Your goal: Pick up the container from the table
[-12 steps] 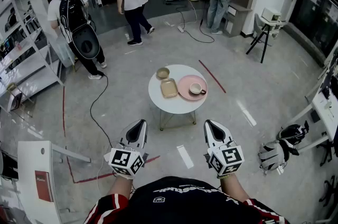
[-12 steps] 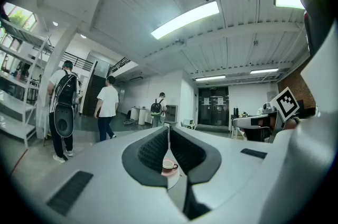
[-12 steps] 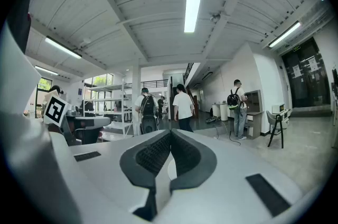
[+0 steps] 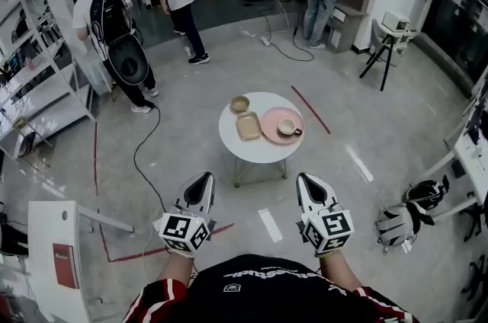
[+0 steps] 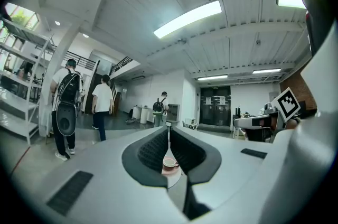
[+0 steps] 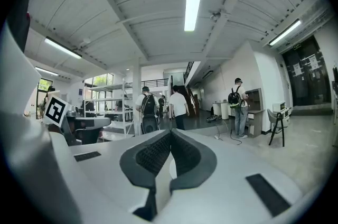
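Observation:
A tan rectangular container (image 4: 248, 126) lies on the round white table (image 4: 255, 151) out ahead on the floor. A small bowl (image 4: 240, 103) sits behind it, and a pink plate (image 4: 273, 120) with a cup (image 4: 287, 129) lies to its right. My left gripper (image 4: 201, 180) and right gripper (image 4: 306, 180) are held side by side short of the table, both shut with nothing in them. In the left gripper view the jaws (image 5: 168, 131) meet, and the cup (image 5: 170, 164) shows in the gap below them. The right gripper (image 6: 170, 133) is likewise shut, with a sliver of the table (image 6: 171, 166) behind it.
Several people stand beyond the table, one with a large black bag (image 4: 123, 57). A black cable (image 4: 142, 154) and red tape lines (image 4: 309, 110) run over the floor. Shelving (image 4: 38, 97) stands at the left, a white stand (image 4: 57, 257) near left, helmets (image 4: 402, 216) at the right.
The person in the white shirt has walked farther off toward the back left. Both grippers keep their places and stay shut; the table sits a touch nearer in the head view.

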The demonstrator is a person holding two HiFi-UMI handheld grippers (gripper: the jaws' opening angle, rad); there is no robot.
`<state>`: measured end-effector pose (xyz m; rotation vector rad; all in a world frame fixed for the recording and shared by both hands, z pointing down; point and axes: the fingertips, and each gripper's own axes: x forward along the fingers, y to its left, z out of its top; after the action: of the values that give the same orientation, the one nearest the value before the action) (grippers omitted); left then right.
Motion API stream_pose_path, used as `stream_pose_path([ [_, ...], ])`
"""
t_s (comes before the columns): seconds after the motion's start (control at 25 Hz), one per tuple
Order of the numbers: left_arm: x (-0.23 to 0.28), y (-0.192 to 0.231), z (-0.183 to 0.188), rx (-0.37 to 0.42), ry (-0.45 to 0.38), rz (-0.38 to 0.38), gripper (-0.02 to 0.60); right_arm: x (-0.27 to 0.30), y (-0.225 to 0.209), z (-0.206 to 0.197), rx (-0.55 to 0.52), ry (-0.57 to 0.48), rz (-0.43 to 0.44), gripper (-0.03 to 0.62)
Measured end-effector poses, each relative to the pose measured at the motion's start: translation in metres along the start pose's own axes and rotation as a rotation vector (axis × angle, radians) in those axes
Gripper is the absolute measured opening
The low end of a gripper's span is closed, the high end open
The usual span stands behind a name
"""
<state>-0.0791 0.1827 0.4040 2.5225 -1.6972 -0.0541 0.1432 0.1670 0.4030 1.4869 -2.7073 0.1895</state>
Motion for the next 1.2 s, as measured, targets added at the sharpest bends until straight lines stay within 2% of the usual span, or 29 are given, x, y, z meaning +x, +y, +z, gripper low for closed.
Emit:
stream_pose_path([
  [0.16,0.0,0.003,0.0,-0.005,0.001,0.001,0.031,0.001,0.001,0.003,0.006,-0.017,-0.001,0.014],
  [0.28,0.001,-0.003,0.002,-0.003,-0.001,-0.006,0.031,-0.002,-0.002,0.004,0.05,-0.035,0.008,0.015],
  [0.52,-0.001,-0.006,0.004,0.004,-0.002,-0.011,0.031,-0.002,-0.002,0.001,0.046,-0.017,0.009,0.015],
  [0.68,-0.002,-0.01,0.005,0.006,-0.002,-0.006,0.031,-0.005,-0.003,0.0,0.085,-0.015,0.028,0.015],
  [1.2,0.007,-0.028,0.0,0.011,0.006,0.014,0.031,-0.013,-0.019,-0.005,0.081,-0.006,0.062,0.015],
])
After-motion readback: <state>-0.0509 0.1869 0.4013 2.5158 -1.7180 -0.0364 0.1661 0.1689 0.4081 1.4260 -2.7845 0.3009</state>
